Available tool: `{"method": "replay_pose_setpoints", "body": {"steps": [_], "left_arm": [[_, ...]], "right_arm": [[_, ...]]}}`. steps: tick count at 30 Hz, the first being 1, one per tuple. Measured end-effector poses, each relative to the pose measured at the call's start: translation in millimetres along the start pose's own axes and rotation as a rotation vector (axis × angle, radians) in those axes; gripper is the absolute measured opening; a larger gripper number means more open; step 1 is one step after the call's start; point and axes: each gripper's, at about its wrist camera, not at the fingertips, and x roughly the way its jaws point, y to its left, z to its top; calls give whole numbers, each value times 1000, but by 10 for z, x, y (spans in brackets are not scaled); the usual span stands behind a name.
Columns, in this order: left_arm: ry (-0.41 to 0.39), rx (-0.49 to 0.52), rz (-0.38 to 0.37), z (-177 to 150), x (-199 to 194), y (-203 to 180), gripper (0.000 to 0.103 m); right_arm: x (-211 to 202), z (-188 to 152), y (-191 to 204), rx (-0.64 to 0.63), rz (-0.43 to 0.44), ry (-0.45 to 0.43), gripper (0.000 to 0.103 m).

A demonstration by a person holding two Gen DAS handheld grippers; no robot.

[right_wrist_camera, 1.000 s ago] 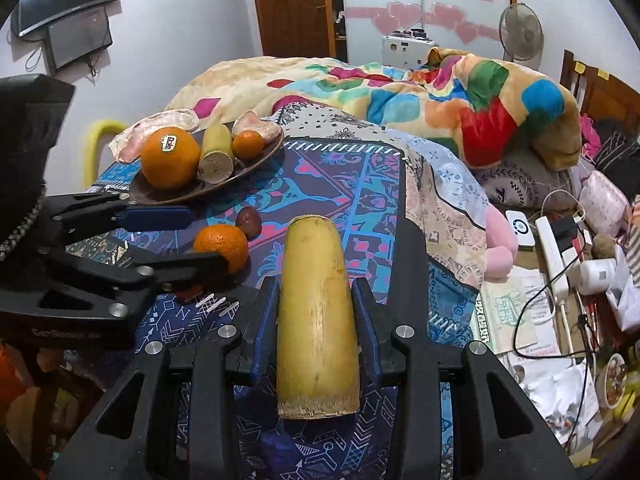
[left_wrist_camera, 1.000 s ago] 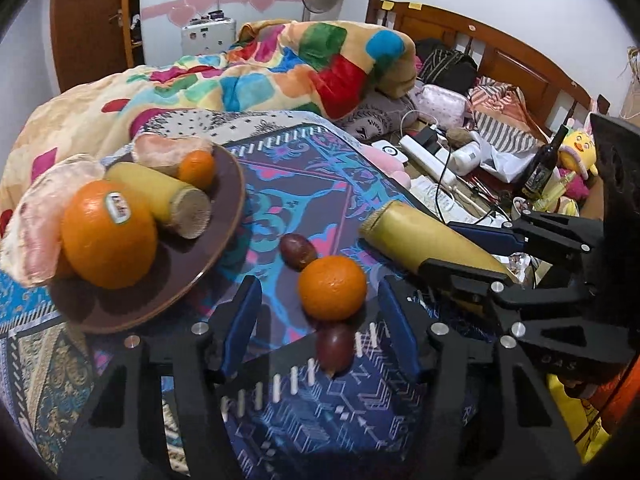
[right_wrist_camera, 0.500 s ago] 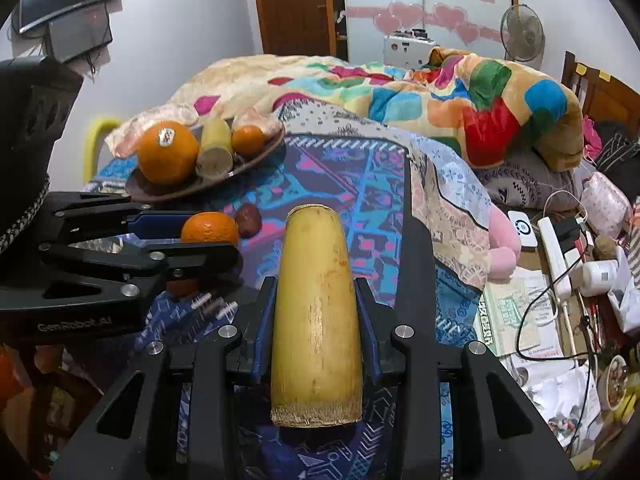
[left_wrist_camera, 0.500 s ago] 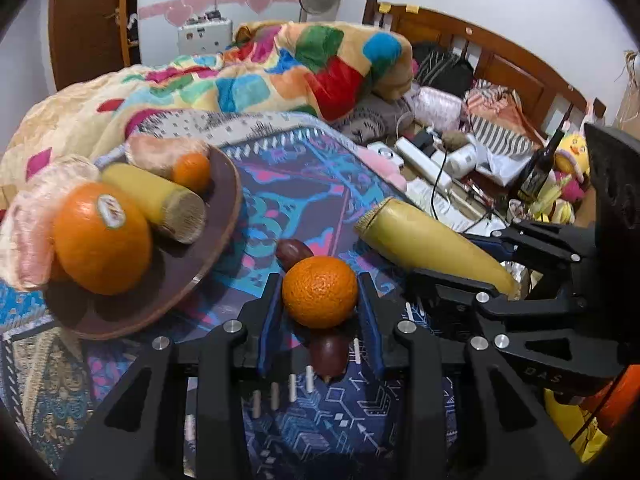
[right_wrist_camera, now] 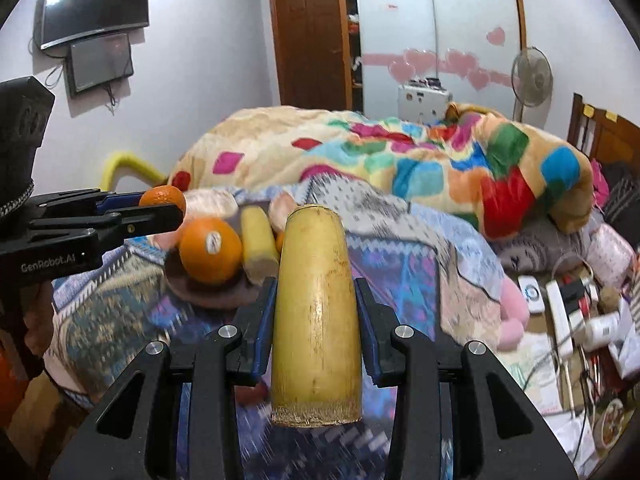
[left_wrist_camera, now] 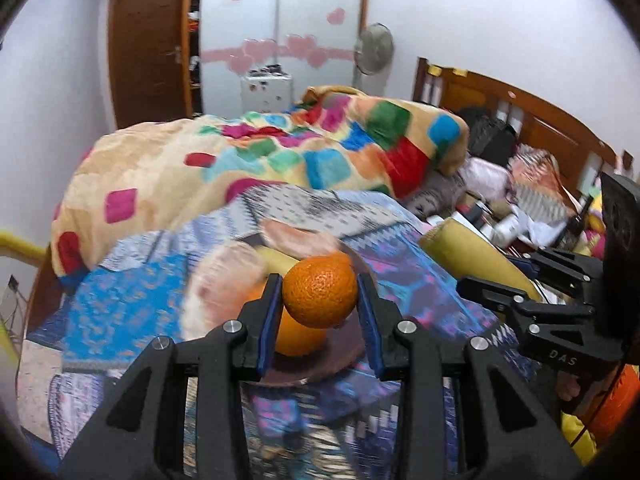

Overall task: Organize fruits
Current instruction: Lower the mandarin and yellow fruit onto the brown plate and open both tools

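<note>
My left gripper [left_wrist_camera: 318,312] is shut on a small orange [left_wrist_camera: 320,291] and holds it in the air above the brown plate [left_wrist_camera: 352,354]. It also shows in the right wrist view [right_wrist_camera: 162,197]. On the plate lie a large stickered orange [right_wrist_camera: 210,250], a yellow cut stalk piece [right_wrist_camera: 259,240] and pale pink fruit pieces [left_wrist_camera: 298,234]. My right gripper [right_wrist_camera: 316,320] is shut on a thick yellow stalk piece [right_wrist_camera: 316,320], raised over the patterned blue cloth [left_wrist_camera: 128,300]. That piece also shows at the right of the left wrist view [left_wrist_camera: 472,256].
A colourful quilt [right_wrist_camera: 400,160] is heaped behind the plate. To the right of the bed lie power strips, chargers and cables [right_wrist_camera: 568,312]. A wooden headboard [left_wrist_camera: 520,120] and a fan [right_wrist_camera: 532,76] stand behind. A screen [right_wrist_camera: 96,0] hangs on the left wall.
My left gripper closed on the small orange and lifted it from the cloth up toward the plate. My right gripper has risen with the stalk piece still in it.
</note>
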Motion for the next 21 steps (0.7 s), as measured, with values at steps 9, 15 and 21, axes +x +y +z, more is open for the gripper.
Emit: {"method": "replay_pose_setpoints", "body": {"steps": [9, 15, 21], "left_arm": [[15, -23, 44, 136, 194, 354, 37], [49, -24, 41, 165, 382, 479, 37], [80, -16, 26, 185, 533, 512, 37]], "right_arm": [[547, 331, 215, -34, 42, 26, 34], [1010, 458, 256, -37, 62, 110, 34], [1258, 488, 247, -36, 71, 177, 34]]}}
